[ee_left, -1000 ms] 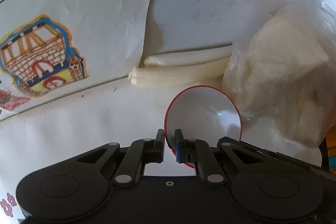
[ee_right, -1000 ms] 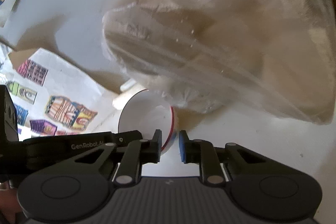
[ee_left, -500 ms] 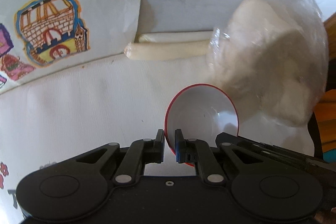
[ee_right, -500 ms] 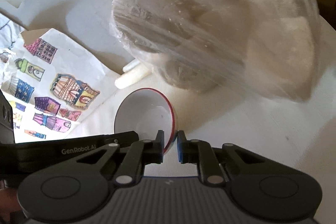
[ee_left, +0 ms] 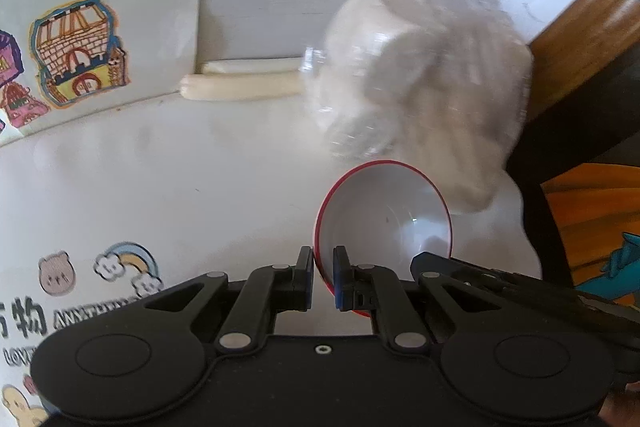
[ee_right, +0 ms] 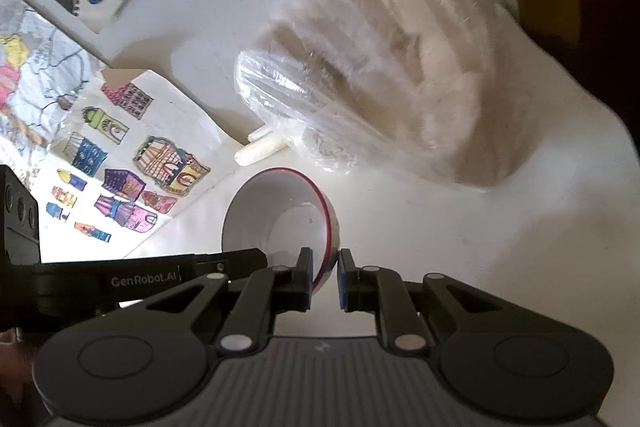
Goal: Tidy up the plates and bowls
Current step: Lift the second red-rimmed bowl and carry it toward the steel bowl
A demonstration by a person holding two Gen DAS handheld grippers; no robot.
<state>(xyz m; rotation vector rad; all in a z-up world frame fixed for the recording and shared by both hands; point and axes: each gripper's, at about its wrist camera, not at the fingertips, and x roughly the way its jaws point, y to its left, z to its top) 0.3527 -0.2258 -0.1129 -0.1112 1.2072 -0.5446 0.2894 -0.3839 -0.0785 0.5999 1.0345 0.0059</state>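
My left gripper (ee_left: 322, 277) has its fingers narrowed onto the near-left rim of the small white bowl with the red rim (ee_left: 384, 223), one finger inside the wall and one outside. In the left wrist view the bowl sits at about one o'clock from my fingers, tipped so its hollow faces me.

Over the last second the clear plastic bag of pale, lumpy contents (ee_left: 416, 95) has slid from close at three o'clock out to about one o'clock and grown smaller, and the two cream-coloured rolls (ee_left: 240, 85) have drifted up towards twelve. The printed cartoon lettering on the white worktop (ee_left: 160, 187) now shows at eight o'clock. I judge I am drawing the bowl back and away from the bag.

My right gripper (ee_right: 323, 279) pinches the opposite rim of the same bowl (ee_right: 280, 223), fingers narrow on its wall. From this side the bag (ee_right: 380, 87) has receded to one o'clock, no longer filling the view.

So the bowl is carried between both grippers, clear of the clutter; no plate or stack is visible yet to place it with.
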